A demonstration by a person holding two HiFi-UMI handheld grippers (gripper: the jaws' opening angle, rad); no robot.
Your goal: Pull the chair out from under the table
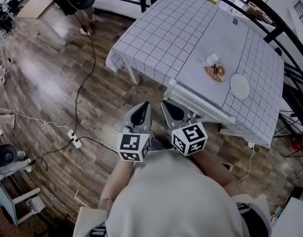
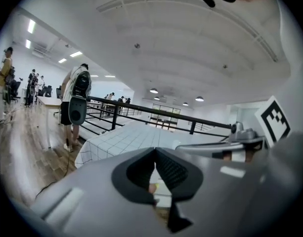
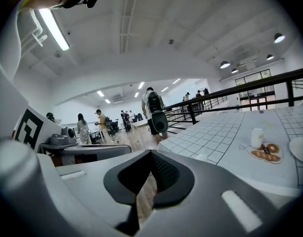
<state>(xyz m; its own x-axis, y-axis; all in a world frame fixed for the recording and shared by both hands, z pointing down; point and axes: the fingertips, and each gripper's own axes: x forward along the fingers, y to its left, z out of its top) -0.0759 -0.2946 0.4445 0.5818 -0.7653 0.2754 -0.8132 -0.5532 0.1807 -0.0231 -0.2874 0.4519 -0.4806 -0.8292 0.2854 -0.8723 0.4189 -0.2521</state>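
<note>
Left gripper view shows the left gripper (image 2: 155, 151) with jaws pressed together and nothing between them. The right gripper (image 3: 151, 153) is likewise closed and empty. Just ahead of both, the white chair (image 1: 200, 105) sits tucked under the table (image 1: 181, 28).

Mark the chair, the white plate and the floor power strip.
chair (image 1: 203, 104), head view, top rail of its backrest.
white plate (image 1: 239, 86), head view, its centre.
power strip (image 1: 74, 140), head view, its white body.
</note>
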